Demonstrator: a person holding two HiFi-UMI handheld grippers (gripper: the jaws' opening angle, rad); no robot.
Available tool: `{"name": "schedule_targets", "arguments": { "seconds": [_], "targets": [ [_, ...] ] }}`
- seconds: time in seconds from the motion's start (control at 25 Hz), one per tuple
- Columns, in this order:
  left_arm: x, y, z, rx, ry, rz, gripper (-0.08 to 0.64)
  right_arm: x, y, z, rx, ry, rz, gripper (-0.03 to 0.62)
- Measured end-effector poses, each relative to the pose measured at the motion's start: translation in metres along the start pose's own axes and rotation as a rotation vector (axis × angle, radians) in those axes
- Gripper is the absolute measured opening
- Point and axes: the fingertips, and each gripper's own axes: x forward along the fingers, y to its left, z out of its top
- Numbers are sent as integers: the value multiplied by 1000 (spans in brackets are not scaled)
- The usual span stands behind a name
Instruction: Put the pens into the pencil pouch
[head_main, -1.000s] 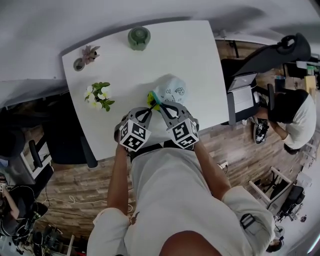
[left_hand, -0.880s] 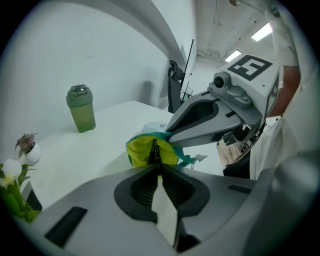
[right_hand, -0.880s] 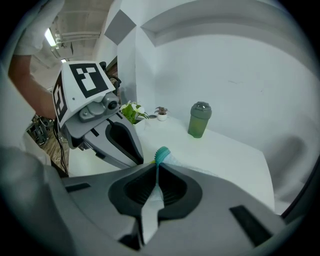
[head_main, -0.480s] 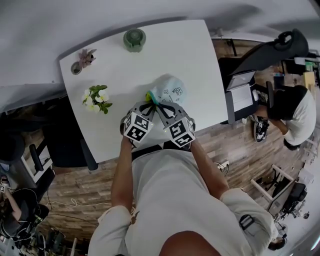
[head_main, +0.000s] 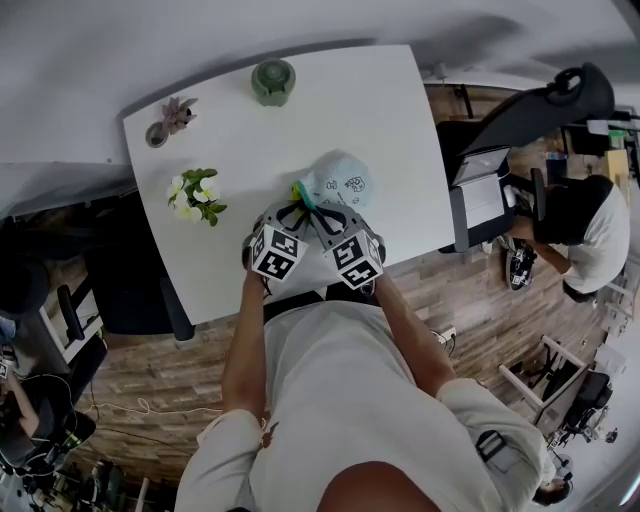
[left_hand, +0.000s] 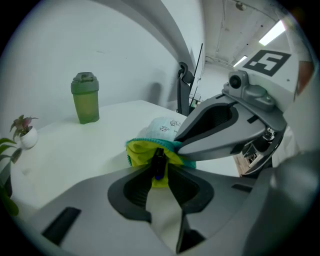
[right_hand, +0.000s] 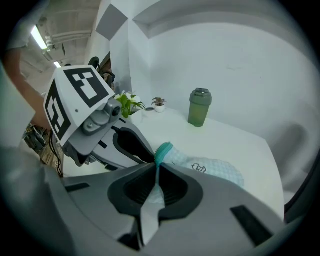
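Left gripper view: we loosen our left gripper (left_hand: 159, 171), jaws just opening around the dark pen (left_hand: 158, 161) lying nose-first in the pencil pouch (left_hand: 161, 128) straight ahead, its rim pinched by our right gripper (right_hand: 156, 172).

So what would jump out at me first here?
Two grey grippers meet over a pale blue checked fabric pouch with yellow lining near the white table's front edge. The right gripper pinches its teal rim; the left gripper's jaws have just been opening, a dark pen between them at the pouch's mouth. A green plastic bottle stands at the far edge.
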Motion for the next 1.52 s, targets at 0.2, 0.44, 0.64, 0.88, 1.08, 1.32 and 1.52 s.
{"name": "schedule_targets", "arguments": {
  "seconds": [0.2, 0.44, 0.64, 0.88, 1.08, 1.32, 1.52],
  "targets": [
    [-16, 5, 0, -7, -2, 62, 97, 0, 0, -1, -10, 10, -20, 54],
    [-55, 14, 16, -23, -85, 174, 100, -18, -6, 13, -5, -50, -71, 111],
    [-101, 25, 48, -32, -230, 276, 123, -45, -17, 46, -1, -164, -136, 151],
    [-165, 37, 98, -5, -405, 392, 172, -89, -28, 106, -23, -346, -217, 172],
    [-219, 35, 133, 41, -527, 466, 179, -129, -28, 156, -40, -487, -250, 199],
    [-267, 29, 162, 54, -654, 513, 195, -173, -21, 208, -41, -668, -277, 264],
    [-282, 30, 165, 38, -685, 523, 209, -178, -17, 214, -25, -680, -283, 268]
  ]
}}
